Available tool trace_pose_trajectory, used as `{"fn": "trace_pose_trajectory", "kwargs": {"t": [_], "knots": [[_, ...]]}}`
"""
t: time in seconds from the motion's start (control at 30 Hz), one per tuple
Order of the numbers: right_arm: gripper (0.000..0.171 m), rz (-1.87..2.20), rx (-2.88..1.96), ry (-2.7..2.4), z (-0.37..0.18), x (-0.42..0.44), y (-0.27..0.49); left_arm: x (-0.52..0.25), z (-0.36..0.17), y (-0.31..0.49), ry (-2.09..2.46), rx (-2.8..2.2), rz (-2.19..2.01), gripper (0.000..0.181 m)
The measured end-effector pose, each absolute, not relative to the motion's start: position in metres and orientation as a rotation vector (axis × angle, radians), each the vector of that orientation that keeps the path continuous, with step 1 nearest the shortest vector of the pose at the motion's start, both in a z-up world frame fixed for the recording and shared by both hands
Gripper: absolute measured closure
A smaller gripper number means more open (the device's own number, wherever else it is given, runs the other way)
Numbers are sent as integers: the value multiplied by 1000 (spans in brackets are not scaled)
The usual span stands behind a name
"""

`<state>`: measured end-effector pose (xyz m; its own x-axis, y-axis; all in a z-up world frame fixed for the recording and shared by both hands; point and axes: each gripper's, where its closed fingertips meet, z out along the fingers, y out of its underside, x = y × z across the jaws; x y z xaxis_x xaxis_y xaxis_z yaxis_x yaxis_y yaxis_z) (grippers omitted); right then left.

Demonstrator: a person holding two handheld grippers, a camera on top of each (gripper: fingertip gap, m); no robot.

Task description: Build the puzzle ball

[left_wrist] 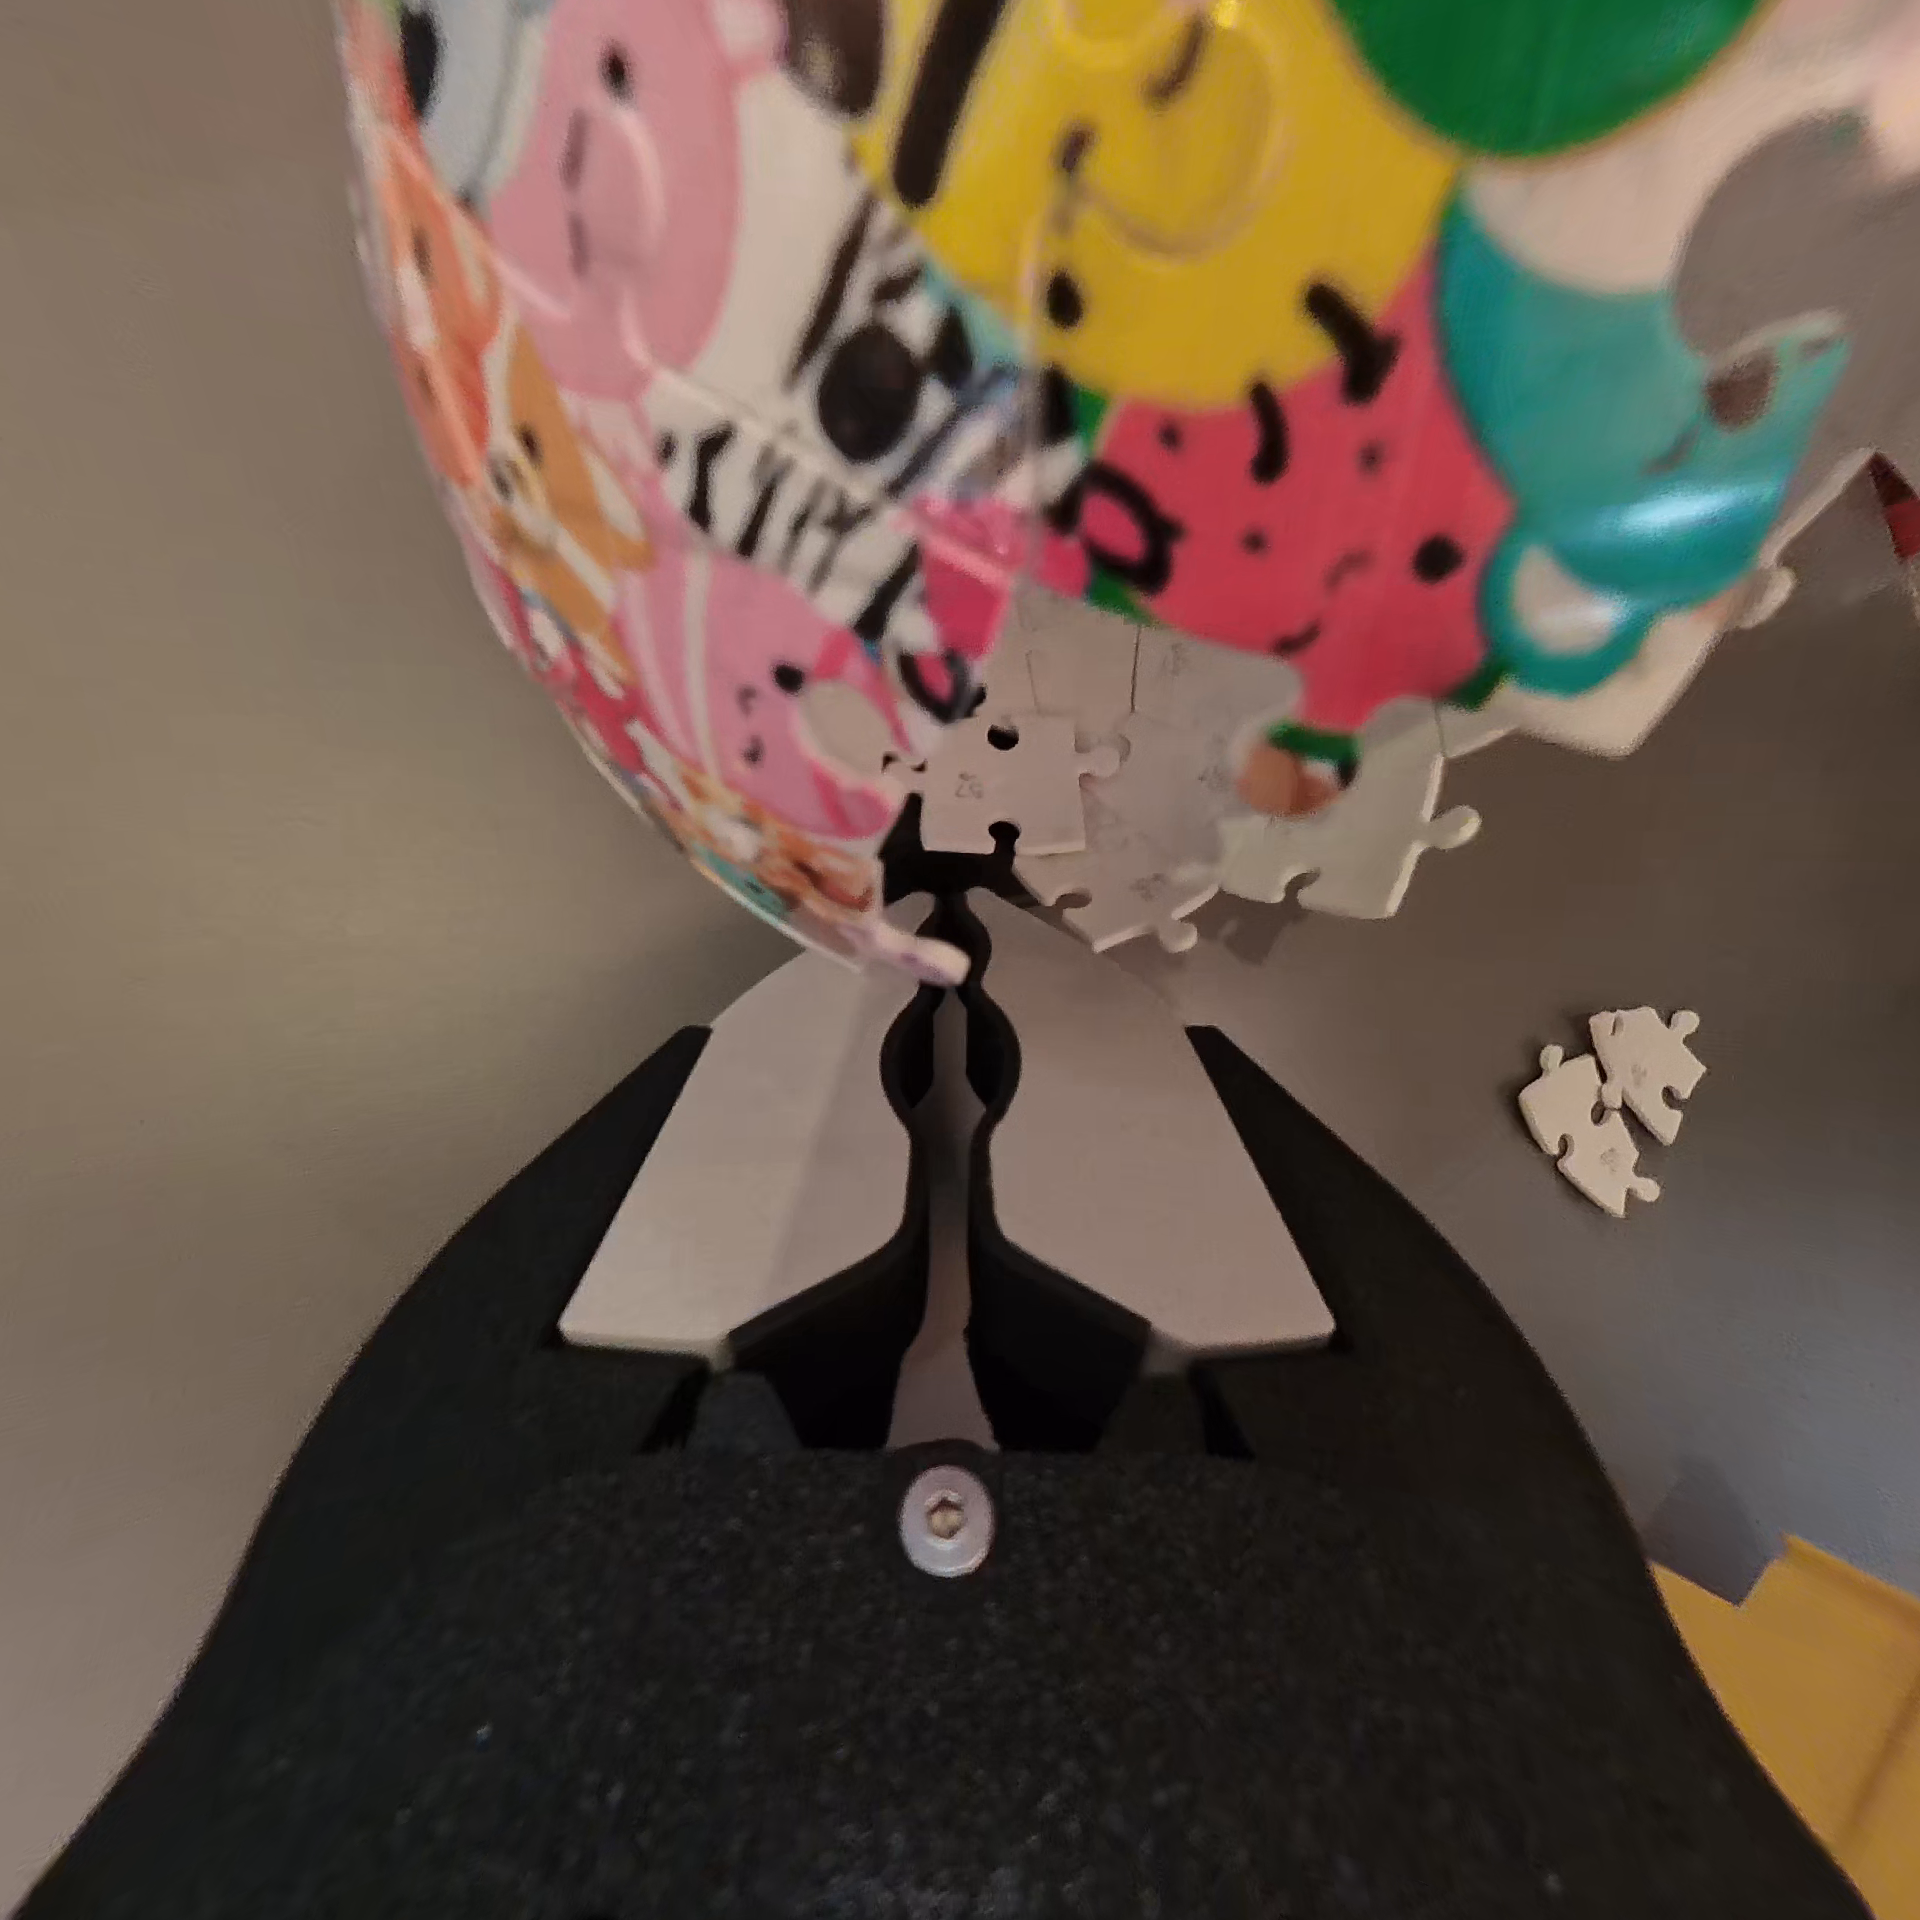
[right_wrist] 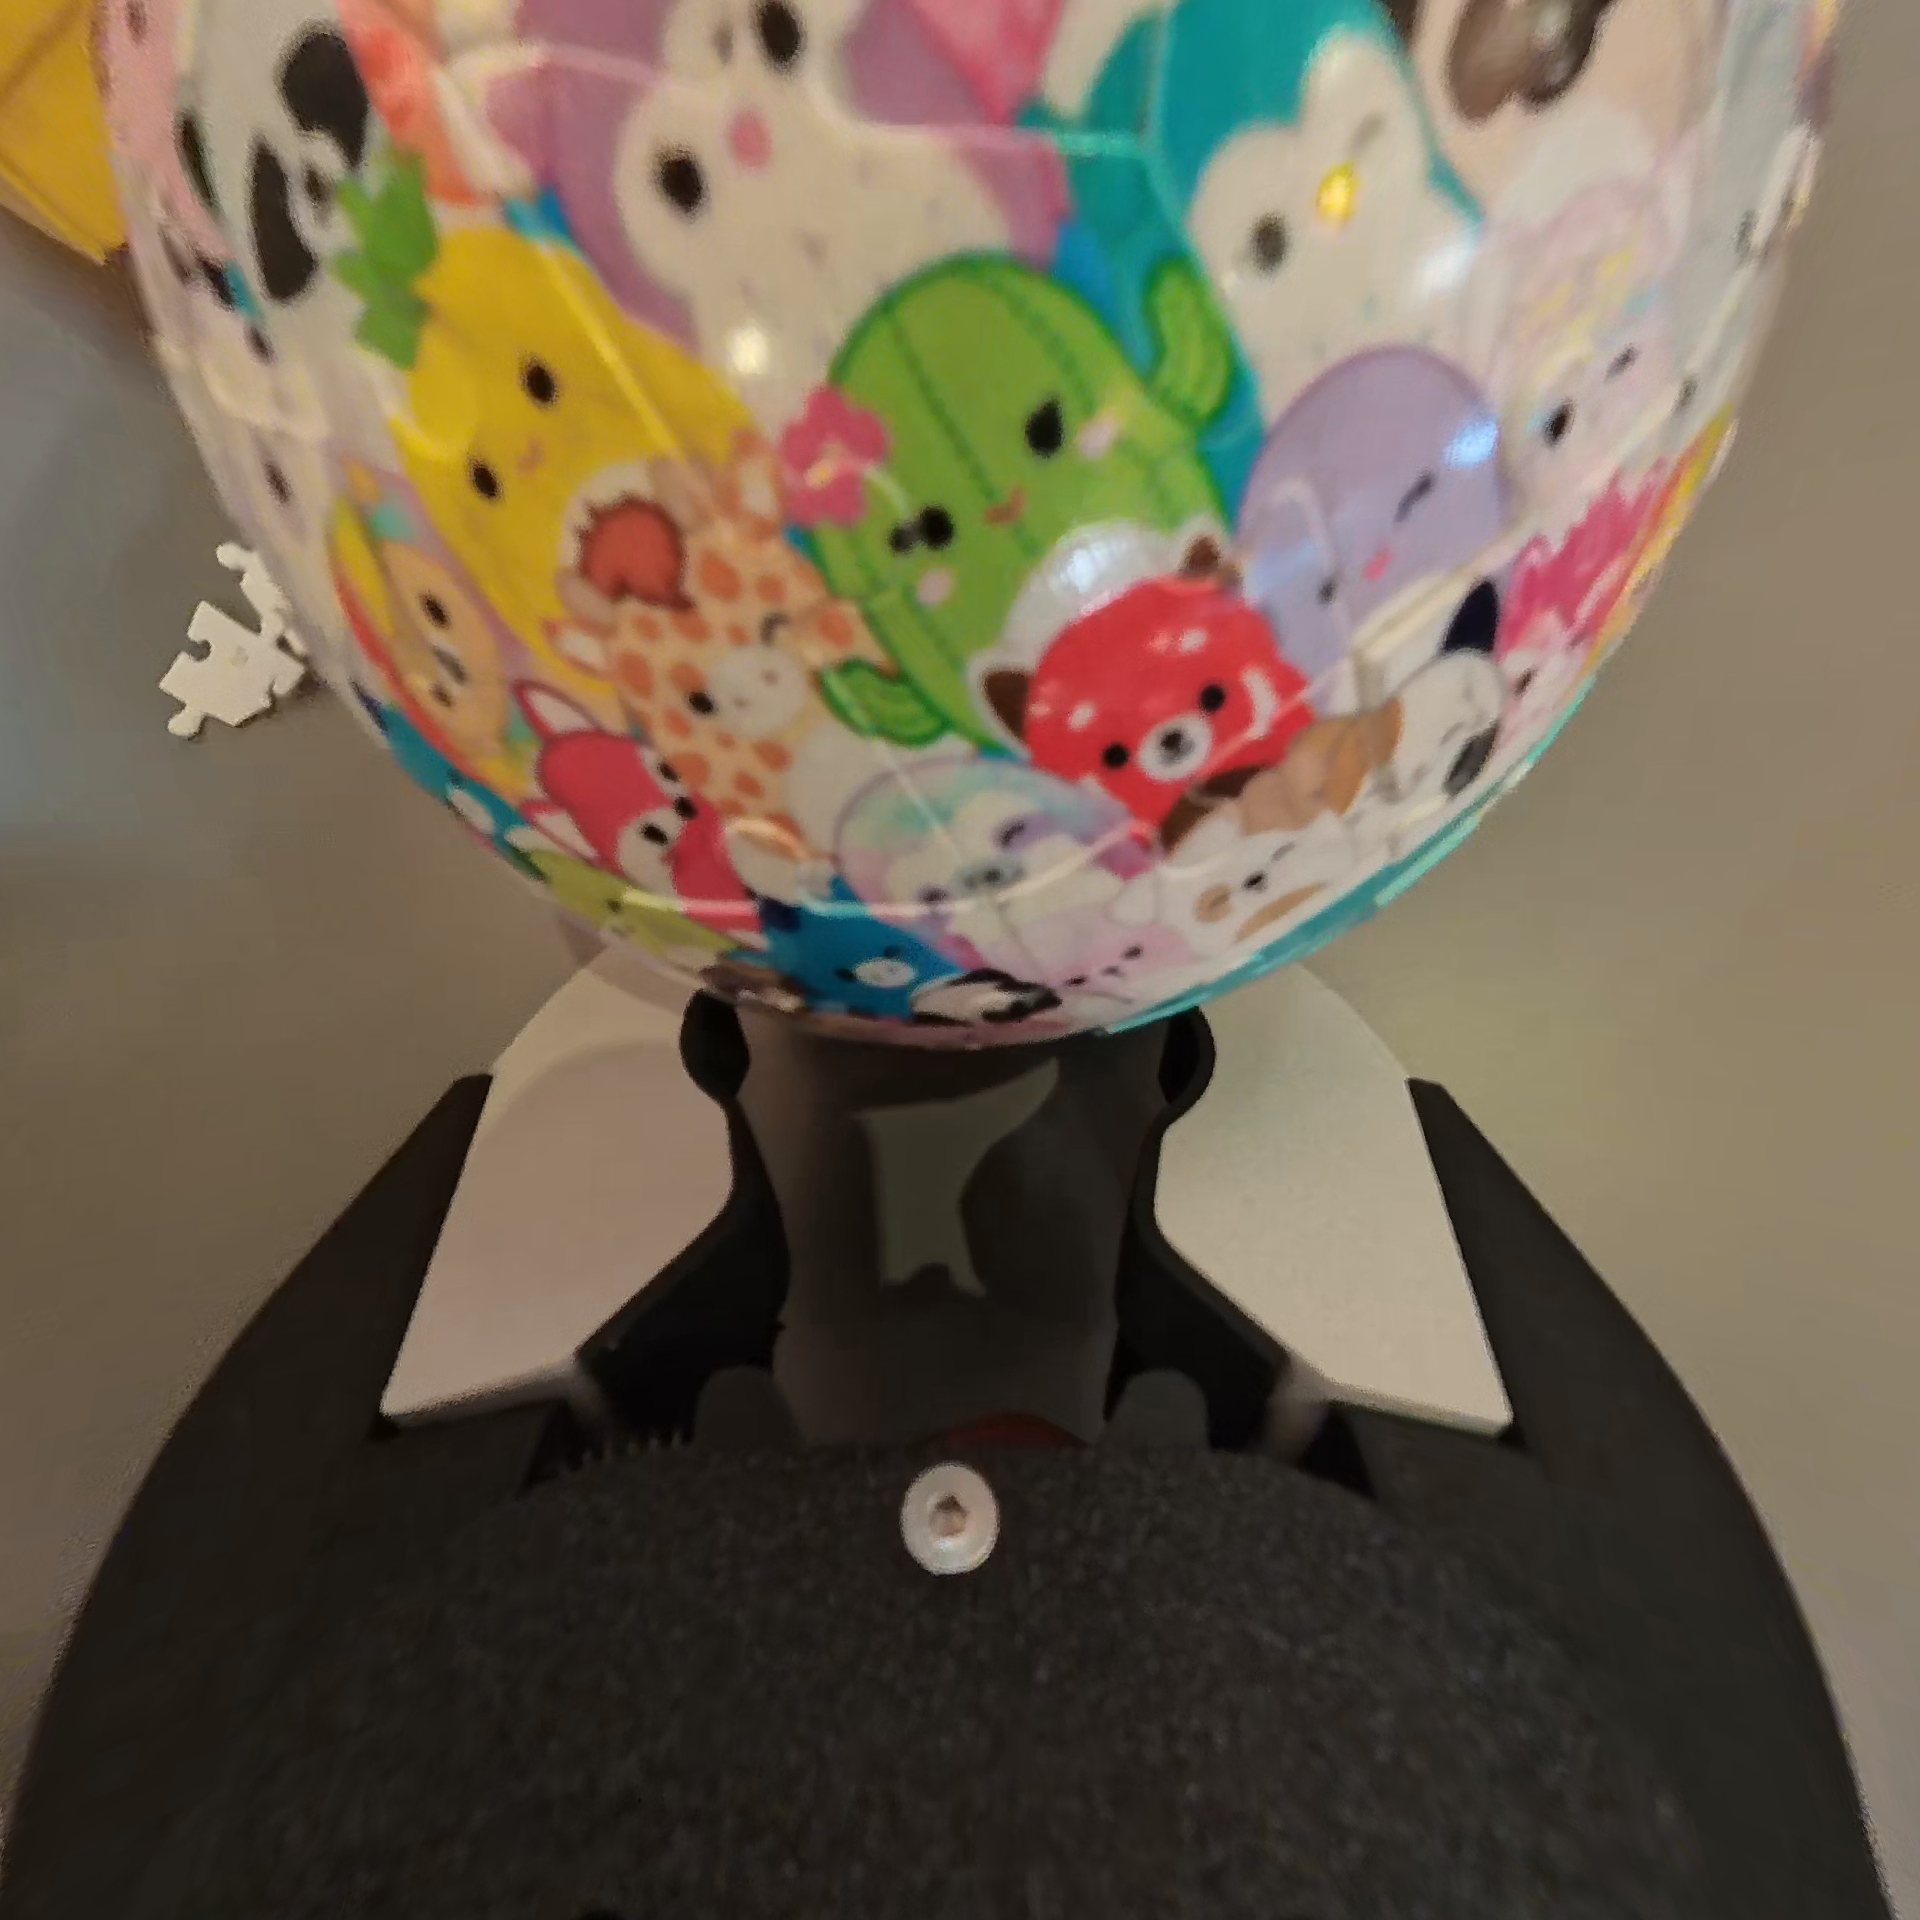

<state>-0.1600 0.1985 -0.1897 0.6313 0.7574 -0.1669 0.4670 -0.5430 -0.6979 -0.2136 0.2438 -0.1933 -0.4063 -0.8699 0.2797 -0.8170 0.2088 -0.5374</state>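
The puzzle ball [left_wrist: 1195,312] fills the upper half of the left wrist view, printed with bright cartoon animals. Its lower edge has an opening [left_wrist: 1184,748] where the white backs of the far pieces show. My left gripper [left_wrist: 951,894] is shut on a white-backed puzzle piece [left_wrist: 992,790] and holds it at the rim of that opening. In the right wrist view the ball [right_wrist: 966,468] is whole on this side. My right gripper [right_wrist: 951,1039] is open, with both fingertips against the ball's near underside.
Two loose pieces [left_wrist: 1610,1112] lie white side up on the grey table [left_wrist: 156,623] to the right of the ball; they also show in the right wrist view [right_wrist: 234,655]. A yellow box [left_wrist: 1818,1714] sits at the lower right, and also shows in the right wrist view [right_wrist: 52,135]. Some 8 cm of space lies between my two pairs of fingers.
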Motion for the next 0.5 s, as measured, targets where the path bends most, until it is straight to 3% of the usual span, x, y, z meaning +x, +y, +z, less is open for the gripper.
{"fn": "trace_pose_trajectory", "kwargs": {"t": [0.5], "knots": [[92,775,-2033,-1442,-190,-140,207,-212,-194,226,2294,-1824,-905,181]]}}
